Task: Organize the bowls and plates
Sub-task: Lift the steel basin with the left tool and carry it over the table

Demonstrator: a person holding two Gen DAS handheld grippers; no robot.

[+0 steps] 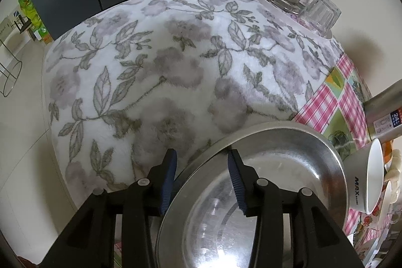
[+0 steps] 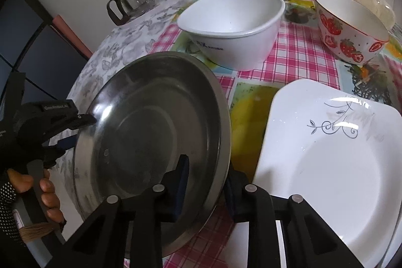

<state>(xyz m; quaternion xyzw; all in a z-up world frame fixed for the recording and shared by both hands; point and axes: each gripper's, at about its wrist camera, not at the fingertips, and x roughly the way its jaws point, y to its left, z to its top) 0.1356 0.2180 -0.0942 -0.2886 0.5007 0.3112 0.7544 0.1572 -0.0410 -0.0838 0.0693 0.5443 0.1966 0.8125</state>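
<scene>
Plate: round steel plate [image 2: 155,122] tilted off the checked tablecloth [image 2: 296,54], near-left of the table.
Right gripper [image 2: 207,190]: pinches its near rim.
Left gripper [image 1: 201,167]: straddles left rim, grip unclear.
Right: square white plate [image 2: 334,167].
Far: white bowl [image 2: 233,26], strawberry bowl [image 2: 351,26].

Steel plate [image 2: 150,117]: silver. Square plate [image 2: 326,167]: white, marked with blue scrollwork. Small bowl [image 2: 351,34]: patterned with red strawberries. Counter [image 2: 301,56]: covered in pink check. Cloth [image 1: 150,67]: printed with grey flowers.

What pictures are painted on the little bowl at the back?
Red strawberries on white bowl, clearest in the right wrist view.
</scene>
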